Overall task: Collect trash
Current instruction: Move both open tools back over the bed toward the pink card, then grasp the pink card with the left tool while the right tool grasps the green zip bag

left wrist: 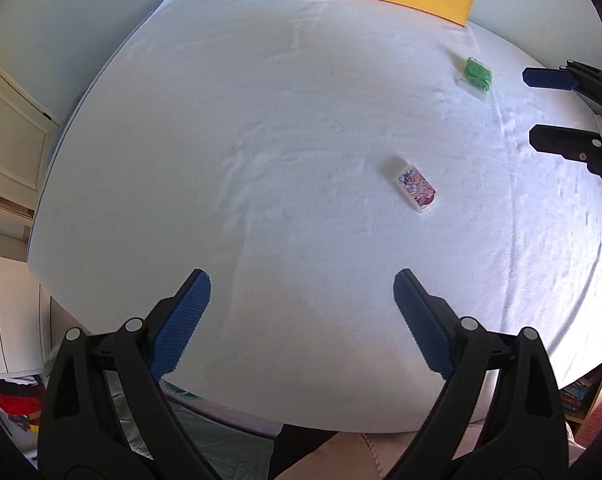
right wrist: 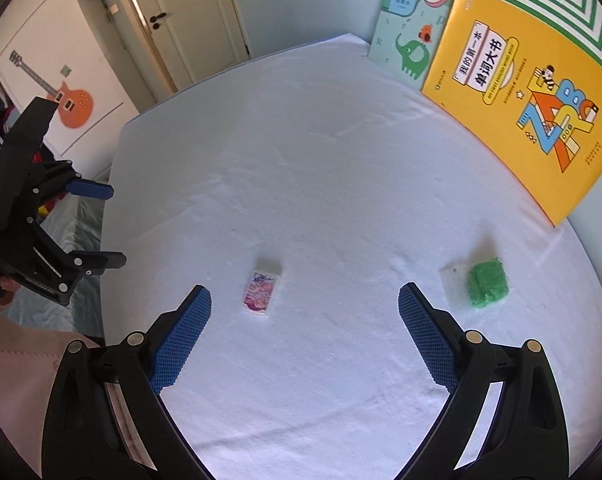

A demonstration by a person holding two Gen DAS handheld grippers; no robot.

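A small white eraser with a pink and purple sleeve [left wrist: 415, 189] lies on the white tablecloth [left wrist: 261, 140], ahead and right of my open, empty left gripper [left wrist: 302, 284]. It also shows in the right wrist view [right wrist: 262, 289], just ahead between the fingers of my open, empty right gripper [right wrist: 304, 300]. A clear bag with green stuff [right wrist: 479, 283] lies to the right of the right gripper; it also shows in the left wrist view [left wrist: 476, 74]. The right gripper [left wrist: 531, 108] shows at the right edge of the left view, the left gripper [right wrist: 115, 226] at the left of the right view.
A yellow book [right wrist: 533, 108] and a pale green elephant book [right wrist: 411, 36] lean on the wall at the table's far edge. A white door [right wrist: 189, 20] and a cupboard with a guitar sticker [right wrist: 61, 96] stand beyond the table's left side.
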